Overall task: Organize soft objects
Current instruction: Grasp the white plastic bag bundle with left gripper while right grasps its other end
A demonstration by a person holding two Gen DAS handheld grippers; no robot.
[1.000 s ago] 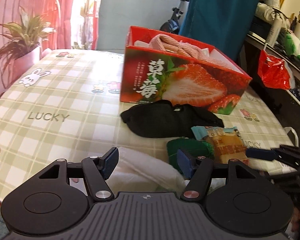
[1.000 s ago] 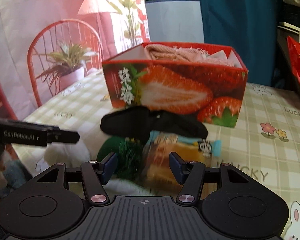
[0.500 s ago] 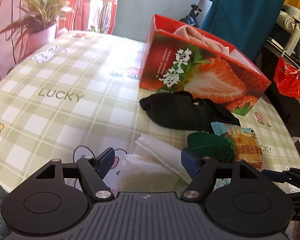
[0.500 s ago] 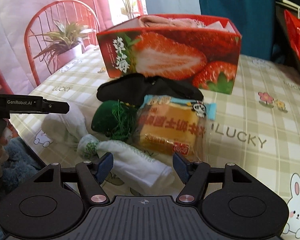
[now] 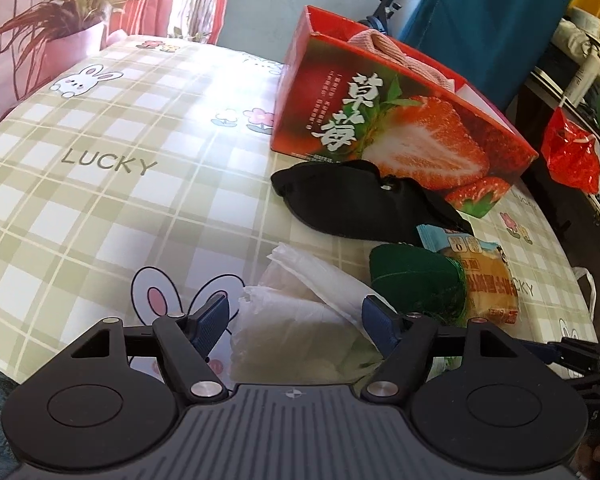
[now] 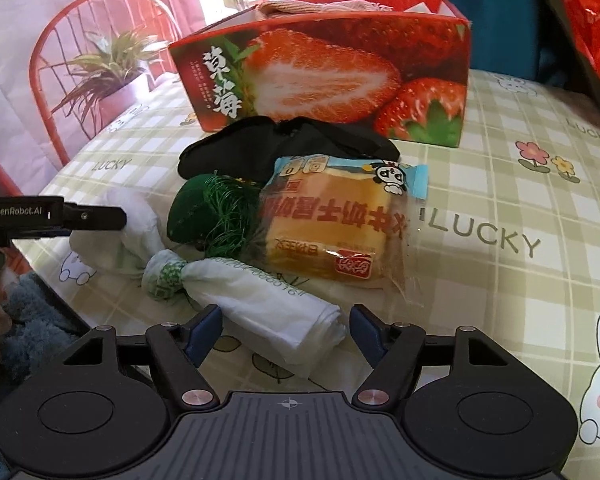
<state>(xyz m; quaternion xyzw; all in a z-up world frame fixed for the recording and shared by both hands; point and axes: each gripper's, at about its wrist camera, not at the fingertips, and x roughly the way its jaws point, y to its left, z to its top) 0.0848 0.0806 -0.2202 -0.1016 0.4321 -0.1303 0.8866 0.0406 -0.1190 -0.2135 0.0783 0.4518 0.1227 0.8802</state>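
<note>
Soft items: pink cloth (image 5: 384, 46) already in your strawberry box (image 5: 400, 128). Black cloth (image 6: 284, 148), green pouch (image 6: 204, 216), bread pack (image 6: 332, 224), white bag (image 6: 260, 304) remain. Left gripper (image 5: 296, 320) just widened, right gripper (image 6: 286, 330) too; both straddle the bag, gripping nothing.

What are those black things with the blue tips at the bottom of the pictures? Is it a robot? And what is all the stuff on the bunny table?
No robot here. A person holds a pinching tool in each hand, and each tool has its own camera looking along its two fingers. One picture comes from the left gripper, the other from the right gripper.

On the checked tablecloth stands a red strawberry box with a pink knitted cloth inside. In front of it lie a black cloth, a green fuzzy thing, a wrapped cake and a white plastic bag, twisted in the middle.

Both tools are open, one over each end of the white bag. The left one has just been opening. Nothing is pinched or lifted yet.
</note>
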